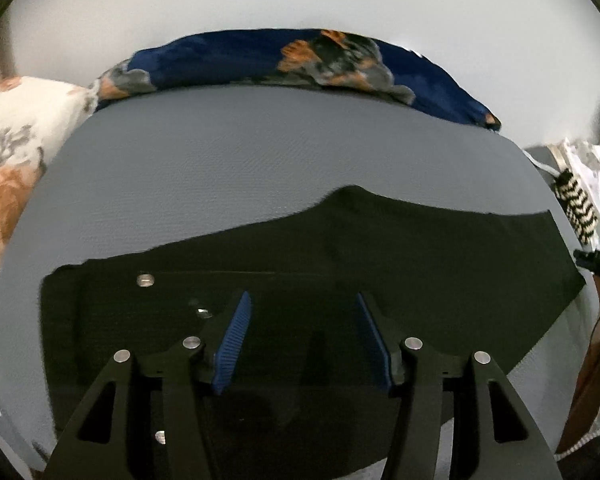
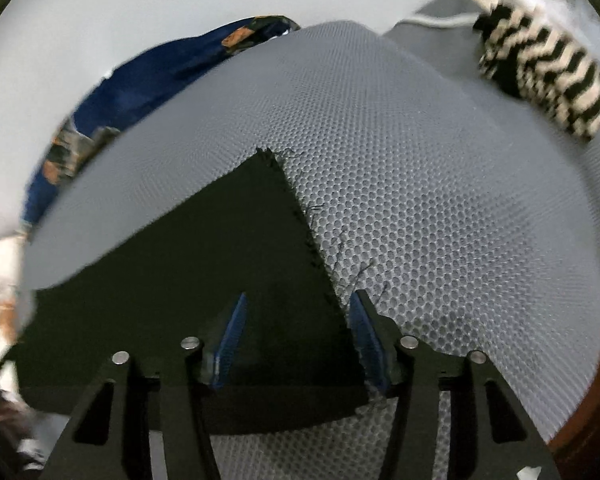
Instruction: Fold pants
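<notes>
Left gripper (image 1: 300, 312) over black pants (image 1: 420, 248), fingers spread, right gripper (image 2: 298, 312) spread at frayed hem

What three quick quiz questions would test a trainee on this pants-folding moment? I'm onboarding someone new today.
1. True or false: the left tool is shut on the pants.
2. Which edge of the pants lies between the right tool's fingers? A) frayed hem B) a pocket C) a zipper
3. Fill in: the pants lie flat on a grey ____.

Key: 1 false, both tools are open above the cloth. 2 A, loose threads show along it. 3 mat, with a honeycomb texture.
</notes>
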